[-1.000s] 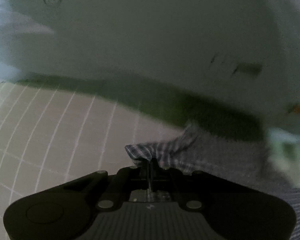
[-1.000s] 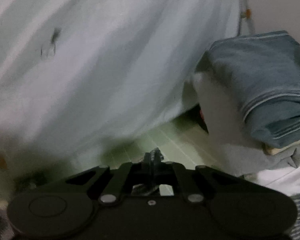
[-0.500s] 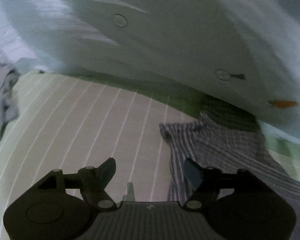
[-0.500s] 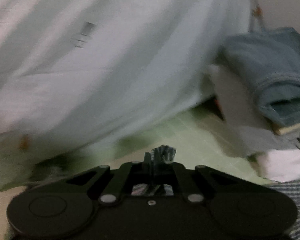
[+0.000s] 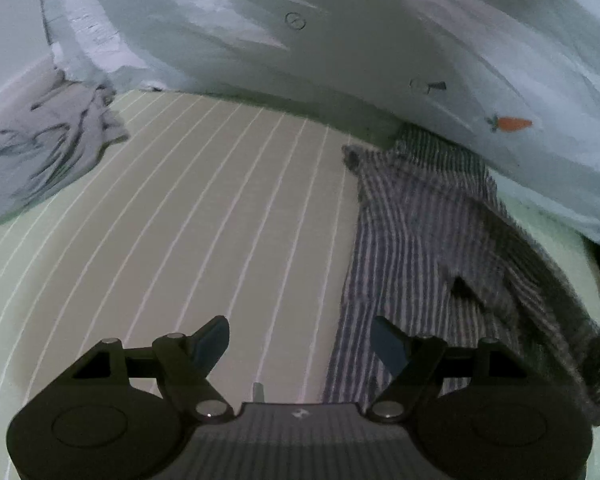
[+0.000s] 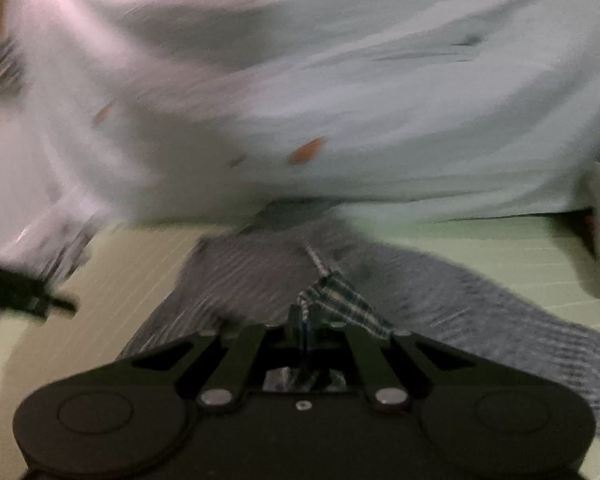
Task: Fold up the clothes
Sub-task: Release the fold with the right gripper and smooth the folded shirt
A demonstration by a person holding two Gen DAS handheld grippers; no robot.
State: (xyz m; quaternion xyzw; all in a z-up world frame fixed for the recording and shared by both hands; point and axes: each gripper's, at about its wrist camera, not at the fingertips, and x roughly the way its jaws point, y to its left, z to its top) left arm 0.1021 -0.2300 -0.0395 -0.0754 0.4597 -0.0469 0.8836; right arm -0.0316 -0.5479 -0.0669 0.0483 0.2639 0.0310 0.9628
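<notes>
The left tongs (image 5: 300, 344) stand apart and hold nothing; they hover over the bare striped sheet of the bed (image 5: 204, 216). The striped garment (image 5: 428, 240) lies just beside their right finger, and its near edge passes under that finger's tip. The garment's long axis runs away from the tongs, from the near right of the bed toward the far edge, where its free corner (image 5: 352, 156) ends close under the pale carrot-print quilt (image 5: 380, 40). A crumpled grey cloth (image 5: 48, 148) lies well apart at the far left. The right tongs (image 6: 304, 320) are closed on a checked fold of the same garment (image 6: 332, 296), at its near end; the rest of the cloth spreads forward and to both sides of them toward the quilt. This view is blurred, so finer detail cannot be told. Judgement: the right tongs anchor one end, and the left tongs are the nearer to the free far corner, which lies forward and to their right.
</notes>
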